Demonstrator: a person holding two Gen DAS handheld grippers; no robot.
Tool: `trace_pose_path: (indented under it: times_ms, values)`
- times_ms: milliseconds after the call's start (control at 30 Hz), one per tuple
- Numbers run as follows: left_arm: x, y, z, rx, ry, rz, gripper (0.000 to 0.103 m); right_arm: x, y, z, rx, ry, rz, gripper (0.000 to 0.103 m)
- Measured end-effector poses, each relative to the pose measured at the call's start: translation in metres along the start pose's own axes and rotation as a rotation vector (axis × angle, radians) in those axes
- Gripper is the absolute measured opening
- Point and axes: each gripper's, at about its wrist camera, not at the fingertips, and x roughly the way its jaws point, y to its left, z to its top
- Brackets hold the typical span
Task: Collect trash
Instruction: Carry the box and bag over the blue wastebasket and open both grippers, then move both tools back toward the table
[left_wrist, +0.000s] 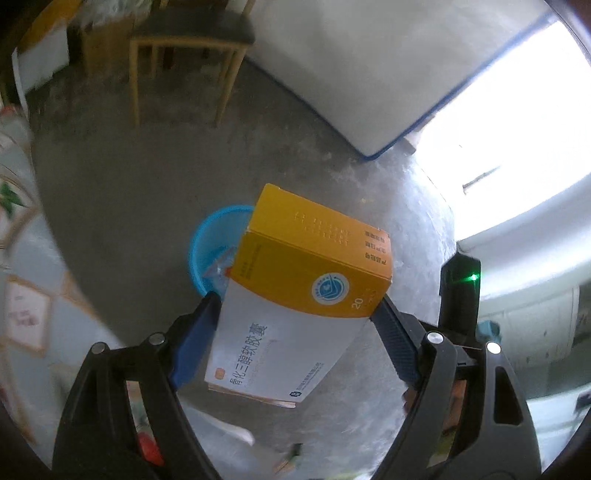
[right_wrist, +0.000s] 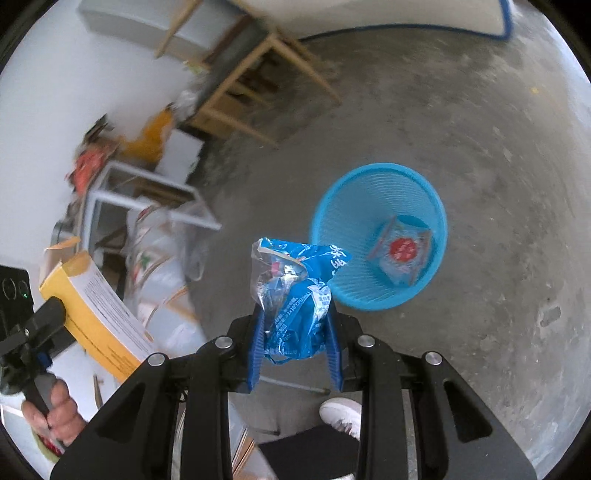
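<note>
Low in the left wrist view, the left gripper has its jaws spread wide and clamped on the two sides of a yellow and white medicine box, which juts forward and up across the centre of the frame, tilted so that its yellow end hides part of the bin beyond. In the right wrist view, the right gripper has its jaws drawn close together, pinching a crumpled blue plastic wrapper that stands up between its blue pads. At the lower left of that frame a hand grips the handle of the other tool, the box showing beside it. A white shoe shows at the bottom centre. Further off, on the bare concrete floor, stands a blue mesh wastebasket, right of centre, with a clear packet bearing a red disc already lying at its bottom. Both pieces of trash appear to be carried toward it for dropping in. Beyond, a wooden chair occupies the upper left of the left view, with a white mattress edged in blue to its right.
</note>
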Motion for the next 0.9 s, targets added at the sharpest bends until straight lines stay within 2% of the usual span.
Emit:
trace_pose_path:
  times_ms: [100, 133, 200, 267, 367, 700, 800, 900]
  values:
    - [0.038, 0.001, 0.021, -0.014, -0.009, 0.046, 0.080, 0.019, -0.013, 0.020, 0.032, -0.012, -0.020, 0.032]
    - [0.046, 0.003, 0.025, -0.024, -0.024, 0.066, 0.084, 0.028, -0.018, 0.027, 0.039, -0.016, -0.033, 0.036]
    - [0.059, 0.007, 0.035, -0.069, -0.074, 0.094, 0.087, 0.043, -0.032, 0.036, 0.063, -0.021, -0.064, 0.058]
    - [0.065, 0.009, 0.036, -0.106, -0.093, 0.066, 0.088, 0.057, -0.043, 0.042, 0.074, -0.015, -0.100, 0.059]
    - [0.066, 0.005, 0.034, -0.100, -0.088, 0.018, 0.088, 0.062, -0.055, 0.040, 0.087, -0.009, -0.093, 0.059]
    - [0.010, -0.008, 0.013, 0.015, -0.119, 0.012, 0.088, 0.029, -0.056, 0.013, 0.022, -0.042, -0.109, 0.059]
    - [-0.033, -0.014, -0.007, 0.056, -0.160, 0.016, 0.088, 0.010, -0.047, 0.001, -0.021, -0.048, -0.103, 0.060]
    - [-0.090, -0.013, -0.041, 0.075, -0.231, 0.011, 0.088, -0.011, -0.032, -0.014, -0.078, -0.063, -0.080, 0.069]
